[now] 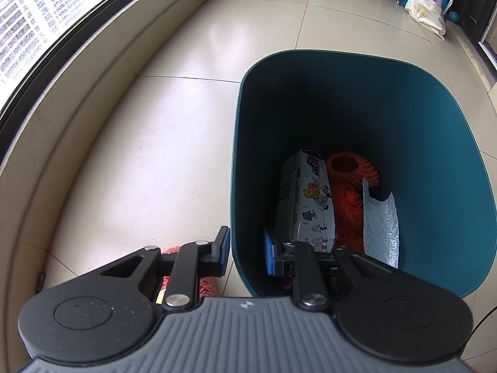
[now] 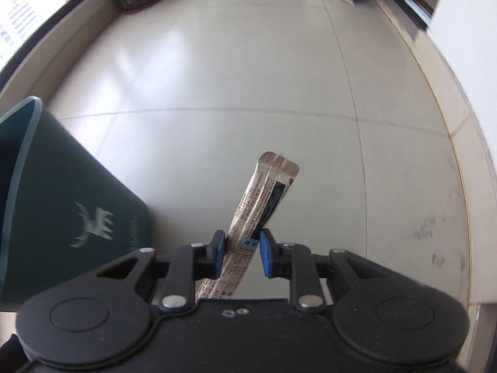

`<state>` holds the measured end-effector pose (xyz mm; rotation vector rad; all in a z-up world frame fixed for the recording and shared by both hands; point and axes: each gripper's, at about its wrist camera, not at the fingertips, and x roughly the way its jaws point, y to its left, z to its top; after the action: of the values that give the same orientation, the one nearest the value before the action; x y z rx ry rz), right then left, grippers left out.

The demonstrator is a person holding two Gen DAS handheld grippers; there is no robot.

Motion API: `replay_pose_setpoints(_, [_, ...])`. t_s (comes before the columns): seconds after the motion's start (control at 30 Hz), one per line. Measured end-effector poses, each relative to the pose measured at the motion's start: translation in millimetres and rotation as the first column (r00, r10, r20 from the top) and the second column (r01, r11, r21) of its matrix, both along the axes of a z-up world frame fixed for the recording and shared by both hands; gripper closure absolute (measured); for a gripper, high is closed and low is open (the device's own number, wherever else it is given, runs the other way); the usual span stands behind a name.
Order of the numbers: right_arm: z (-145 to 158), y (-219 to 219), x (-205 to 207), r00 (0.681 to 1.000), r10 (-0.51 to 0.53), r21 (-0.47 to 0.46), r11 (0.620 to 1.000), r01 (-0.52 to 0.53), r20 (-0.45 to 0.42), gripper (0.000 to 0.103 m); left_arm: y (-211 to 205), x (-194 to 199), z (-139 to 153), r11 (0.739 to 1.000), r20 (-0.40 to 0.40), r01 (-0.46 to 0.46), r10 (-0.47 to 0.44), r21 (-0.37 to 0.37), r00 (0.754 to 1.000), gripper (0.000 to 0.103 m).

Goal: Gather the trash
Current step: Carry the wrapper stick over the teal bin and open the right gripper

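Jaws of the right gripper point(image 2: 239, 250) pinch a flat foil sachet point(image 2: 264, 199); left gripper point(image 1: 245, 253) clamps smooth bin wall point(image 1: 239, 155).

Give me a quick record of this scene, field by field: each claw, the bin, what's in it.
left claw: straddles the bin's near wall, one finger outside, one inside; whether it is pinching the wall is unclear
right claw: shut on wrapper
bin: teal, tilted, open
bin contents: printed carton, orange mesh, bubble wrap
wrapper position: outside the bin, to its right, above the floor
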<state>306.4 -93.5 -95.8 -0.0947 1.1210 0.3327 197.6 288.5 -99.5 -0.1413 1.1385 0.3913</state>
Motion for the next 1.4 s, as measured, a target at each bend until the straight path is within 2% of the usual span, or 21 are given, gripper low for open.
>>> replay_pose_setpoints(0.07, [53.7,27.1,3.7,0.991,0.105,0.019,0.994,-0.107,0.087,0.081,0.1,0.0,0.1,1.000,-0.002,0.000,0.000,-0.003,1.000,0.081])
replay_pose_setpoints(0.17, [113.6,62.5,-9.9,0.959,0.221,0.041,0.972,-0.231,0.176,0.081,0.9,-0.1,0.2,1.000,-0.005,-0.001,0.001,-0.006,1.000,0.081])
replay_pose_setpoints(0.27, [143.4,100.5,-22.8,0.920,0.318,0.032,0.942,-0.334,0.230,0.081,0.6,-0.1,1.1,1.000,-0.004,0.002,-0.002,-0.005,1.000,0.081])
replay_pose_setpoints(0.37, [139.6,137.1,-32.6,0.883,0.407,-0.010,0.909,-0.416,0.234,0.081,0.7,-1.1,1.2,1.000,-0.004,0.005,-0.005,-0.009,1.000,0.081])
replay_pose_setpoints(0.5, [97.1,175.0,-43.9,0.857,0.482,-0.074,0.876,-0.477,0.181,0.081,2.7,-3.3,3.1,1.000,0.004,0.008,-0.007,-0.016,1.000,0.081])
replay_pose_setpoints(0.8, [29.7,221.8,-45.3,0.846,0.532,-0.103,0.844,-0.526,0.031,0.081,6.2,-3.7,0.9,1.000,0.005,0.007,-0.007,-0.025,1.000,0.081])
replay_pose_setpoints(1.0, [-11.7,234.1,-41.8,0.865,0.497,-0.126,0.856,-0.501,-0.066,0.079,8.0,-5.3,1.3,1.000,0.007,0.011,-0.010,-0.027,1.000,0.081])
replay_pose_setpoints(1.13, [-25.4,237.2,-38.4,0.874,0.471,-0.118,0.867,-0.484,-0.124,0.075,7.9,-5.8,1.8,1.000,0.011,0.015,-0.015,-0.027,1.000,0.081])
replay_pose_setpoints(1.2, [-29.7,239.2,-40.0,0.866,0.477,-0.116,0.862,-0.494,-0.146,0.072,6.9,-6.5,3.1,1.000,0.014,0.017,-0.017,-0.020,1.000,0.081])
replay_pose_setpoints(1.4, [-15.9,229.6,-46.2,0.866,0.490,-0.067,0.865,-0.498,-0.099,0.054,3.8,-11.8,10.9,1.000,0.035,0.018,-0.018,-0.010,0.999,0.081])
